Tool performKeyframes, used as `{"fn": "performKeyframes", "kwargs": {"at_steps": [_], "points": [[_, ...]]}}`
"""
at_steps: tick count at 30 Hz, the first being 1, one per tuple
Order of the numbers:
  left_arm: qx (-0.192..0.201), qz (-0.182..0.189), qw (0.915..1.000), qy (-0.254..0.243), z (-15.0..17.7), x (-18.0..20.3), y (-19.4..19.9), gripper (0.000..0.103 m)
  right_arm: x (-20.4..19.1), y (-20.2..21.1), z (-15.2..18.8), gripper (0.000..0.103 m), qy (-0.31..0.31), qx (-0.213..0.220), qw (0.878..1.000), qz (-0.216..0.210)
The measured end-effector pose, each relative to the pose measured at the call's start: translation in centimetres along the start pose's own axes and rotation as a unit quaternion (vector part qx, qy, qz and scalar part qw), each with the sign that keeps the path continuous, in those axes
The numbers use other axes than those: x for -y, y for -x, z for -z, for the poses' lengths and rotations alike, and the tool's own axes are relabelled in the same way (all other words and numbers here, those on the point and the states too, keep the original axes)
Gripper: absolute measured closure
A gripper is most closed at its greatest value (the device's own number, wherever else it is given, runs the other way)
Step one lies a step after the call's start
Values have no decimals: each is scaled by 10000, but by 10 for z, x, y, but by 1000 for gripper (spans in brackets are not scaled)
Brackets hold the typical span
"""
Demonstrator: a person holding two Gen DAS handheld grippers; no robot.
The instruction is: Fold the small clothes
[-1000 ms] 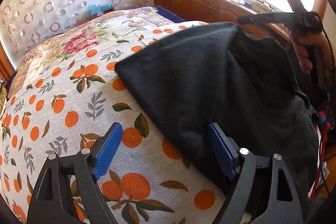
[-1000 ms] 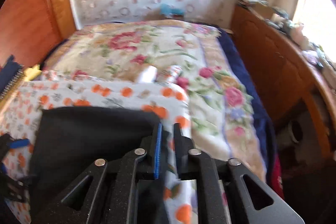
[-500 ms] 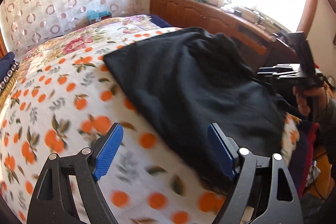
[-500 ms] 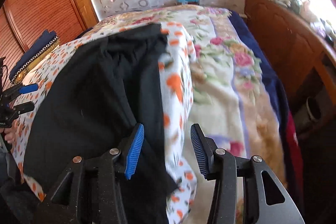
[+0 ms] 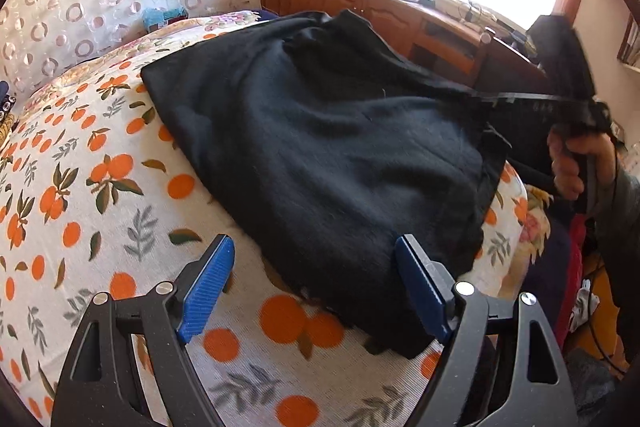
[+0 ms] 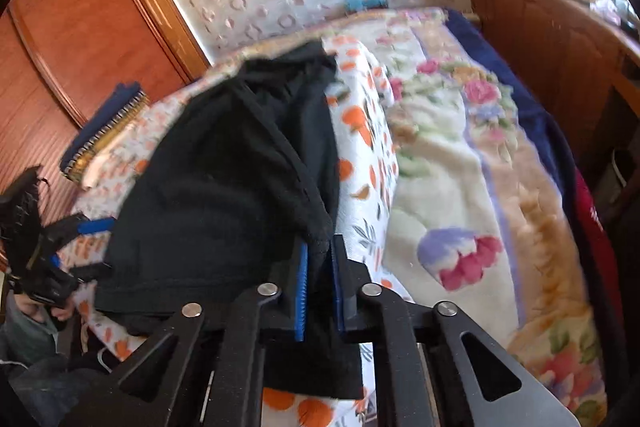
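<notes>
Black garment (image 5: 320,155) lies rumpled on the bed (image 5: 100,195) — folding barely begun; right gripper (image 6: 319,267) pinches its near-edge hem, left gripper (image 5: 316,291) gapes empty.

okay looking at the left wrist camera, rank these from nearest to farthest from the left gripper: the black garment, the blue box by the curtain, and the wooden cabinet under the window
1. black garment: right at the left gripper, its near edge by the right-hand jaw.
2. blue box: far end of the bed, upper left, against the curtain.
3. wooden cabinet: beyond the bed, upper right, under the window.

The last two are close in depth; their order is tentative.
</notes>
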State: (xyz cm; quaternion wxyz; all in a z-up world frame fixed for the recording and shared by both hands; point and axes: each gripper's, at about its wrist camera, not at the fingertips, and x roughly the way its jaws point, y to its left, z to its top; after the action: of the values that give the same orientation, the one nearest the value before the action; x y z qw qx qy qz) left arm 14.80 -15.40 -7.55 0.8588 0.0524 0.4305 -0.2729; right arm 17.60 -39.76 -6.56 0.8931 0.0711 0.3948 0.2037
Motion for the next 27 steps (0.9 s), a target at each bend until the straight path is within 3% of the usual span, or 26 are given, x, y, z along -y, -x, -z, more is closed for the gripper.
{"fn": "performKeyframes", "kwargs": {"at_steps": [9,13,17,24,27], "points": [[-48,-51,9997,-234,13,23,6,20,-36,46,20,96,562,405,9968,407],[21,-2,9998,-191,17,24,12,20,-42,51,41,97,615,227,9966,504],[48,54,9999,-118,20,21,13,20,-35,31,53,96,446,14,9970,625],[35,254,9995,-200,28,29,13,37,-33,18,47,96,260,198,9969,719],[25,169,9993,-318,29,35,8,65,-31,20,47,96,226,287,9969,697]]}}
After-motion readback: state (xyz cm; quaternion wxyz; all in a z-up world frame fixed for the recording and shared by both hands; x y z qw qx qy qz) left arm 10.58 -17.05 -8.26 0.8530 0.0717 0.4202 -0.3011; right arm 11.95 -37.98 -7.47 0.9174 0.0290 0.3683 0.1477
